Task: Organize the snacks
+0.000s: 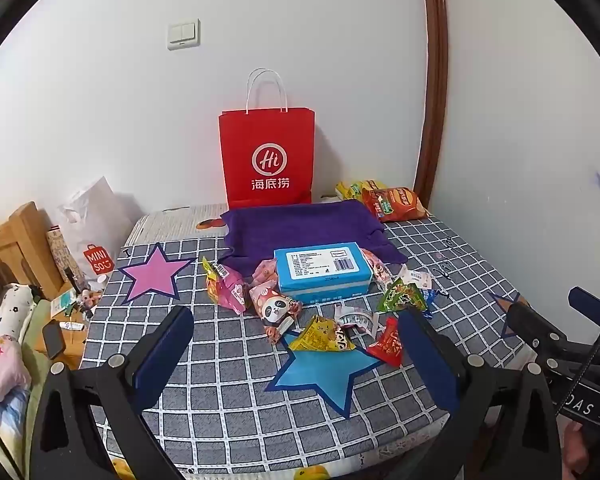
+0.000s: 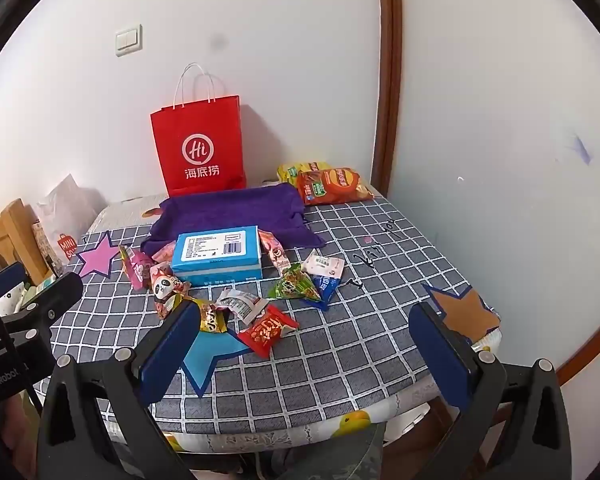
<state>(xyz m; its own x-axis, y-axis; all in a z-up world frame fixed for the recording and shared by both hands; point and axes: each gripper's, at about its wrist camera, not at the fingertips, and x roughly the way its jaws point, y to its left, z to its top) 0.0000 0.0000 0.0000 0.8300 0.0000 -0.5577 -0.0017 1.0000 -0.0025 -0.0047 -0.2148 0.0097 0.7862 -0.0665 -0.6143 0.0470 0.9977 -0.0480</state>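
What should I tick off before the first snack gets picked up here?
1. Left gripper open, empty: ok.
2. Right gripper open, empty: ok.
3. Red snack packet unobstructed, near the right gripper: ok.
4. Yellow snack packet on the blue star, reachable: ok.
5. Red paper bag upright at the wall: ok; whether empty: cannot tell.
6. Blue box closed or open: cannot tell.
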